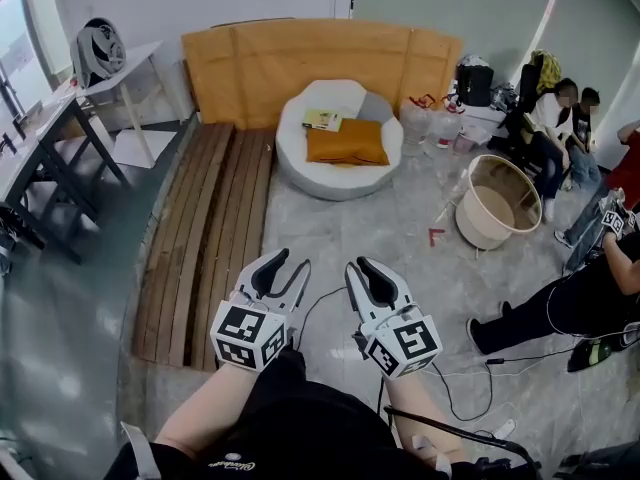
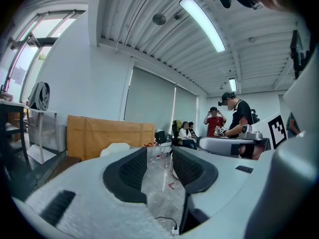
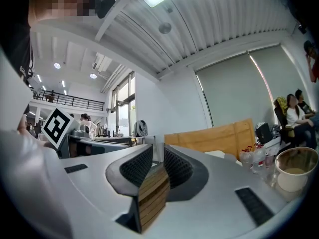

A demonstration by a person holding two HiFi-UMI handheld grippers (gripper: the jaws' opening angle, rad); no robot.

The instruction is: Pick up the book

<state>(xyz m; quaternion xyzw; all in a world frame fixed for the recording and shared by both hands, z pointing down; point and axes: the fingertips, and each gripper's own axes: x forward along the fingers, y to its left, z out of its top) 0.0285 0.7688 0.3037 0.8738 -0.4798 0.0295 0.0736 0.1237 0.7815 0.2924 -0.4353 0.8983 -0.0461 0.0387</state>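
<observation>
The book [image 1: 322,119], thin with a yellow-green cover, lies on a white round seat [image 1: 340,178] next to an orange cushion [image 1: 346,142], far ahead in the head view. Both grippers are held low and near me, well short of the seat. My left gripper [image 1: 288,266] [image 2: 159,156] has a narrow gap between its pads, with only floor showing through. My right gripper [image 1: 361,266] [image 3: 158,153] has its pads almost together and holds nothing. The book cannot be made out in either gripper view.
Wooden slats [image 1: 200,238] lie on the floor at the left, and cardboard [image 1: 320,63] leans on the wall behind the seat. A round tub [image 1: 497,200], bottles [image 1: 425,123] and seated people [image 1: 560,118] are at the right. Tables [image 1: 50,138] stand at the left.
</observation>
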